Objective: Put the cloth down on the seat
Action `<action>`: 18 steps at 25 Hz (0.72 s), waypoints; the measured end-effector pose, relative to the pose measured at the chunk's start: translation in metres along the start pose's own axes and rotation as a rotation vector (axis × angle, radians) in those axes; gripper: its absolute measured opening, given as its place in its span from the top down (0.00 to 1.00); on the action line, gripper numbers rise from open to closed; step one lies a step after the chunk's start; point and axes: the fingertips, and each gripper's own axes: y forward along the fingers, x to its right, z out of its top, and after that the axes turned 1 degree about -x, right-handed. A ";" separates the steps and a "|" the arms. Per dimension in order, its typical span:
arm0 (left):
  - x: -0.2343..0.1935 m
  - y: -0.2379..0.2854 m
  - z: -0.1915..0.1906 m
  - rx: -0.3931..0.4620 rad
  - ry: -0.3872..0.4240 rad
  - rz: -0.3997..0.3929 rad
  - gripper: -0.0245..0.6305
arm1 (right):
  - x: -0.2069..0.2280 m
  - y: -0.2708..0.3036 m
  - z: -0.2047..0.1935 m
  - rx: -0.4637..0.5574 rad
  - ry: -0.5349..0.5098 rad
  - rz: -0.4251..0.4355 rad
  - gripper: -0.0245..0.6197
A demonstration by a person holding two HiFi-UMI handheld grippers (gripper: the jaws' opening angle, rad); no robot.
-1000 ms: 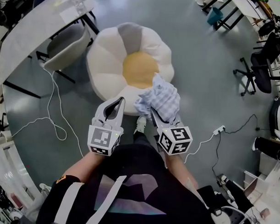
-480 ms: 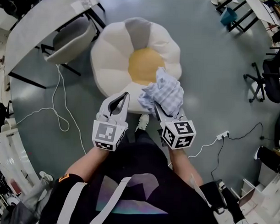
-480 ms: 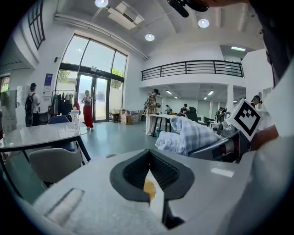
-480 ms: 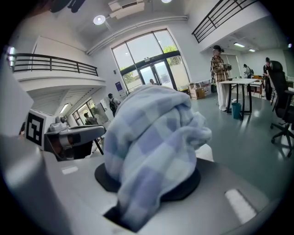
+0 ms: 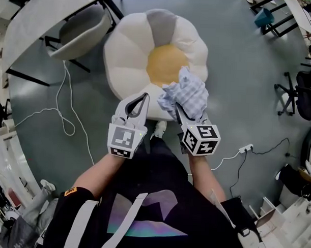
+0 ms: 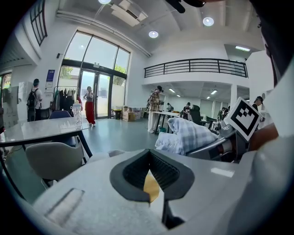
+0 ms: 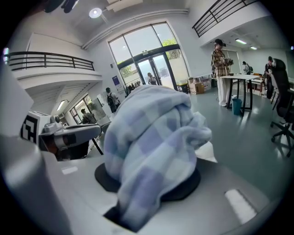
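Observation:
The seat is a low round flower-shaped cushion with white petals and a yellow centre, on the floor ahead of me. A blue-and-white checked cloth hangs bunched over the seat's near right petals. My right gripper is shut on it. In the right gripper view the cloth piles over the jaws and hides the pads. My left gripper sits at the seat's near edge, left of the cloth, shut with nothing in it. The yellow centre shows through the gap behind its closed tips.
A grey chair and a white table stand left of the seat. A white cable loops on the floor at the left. A power strip and an office chair are at the right. My shoe is near the seat.
Both grippers have moved forward and down toward the seat. The cloth stays in the right gripper and has come further over the near right petals.

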 end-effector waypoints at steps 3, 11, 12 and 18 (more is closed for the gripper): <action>-0.014 0.015 -0.006 -0.015 -0.005 -0.007 0.96 | 0.001 0.019 0.002 -0.016 0.008 -0.010 0.71; -0.041 0.061 -0.043 -0.086 -0.036 -0.026 0.96 | 0.017 0.075 -0.009 -0.087 0.021 -0.038 0.71; -0.044 0.066 -0.047 -0.095 -0.038 -0.026 0.96 | 0.019 0.080 -0.011 -0.095 0.025 -0.040 0.71; -0.057 0.098 -0.072 -0.146 -0.043 -0.029 0.96 | 0.035 0.109 -0.020 -0.137 0.046 -0.051 0.71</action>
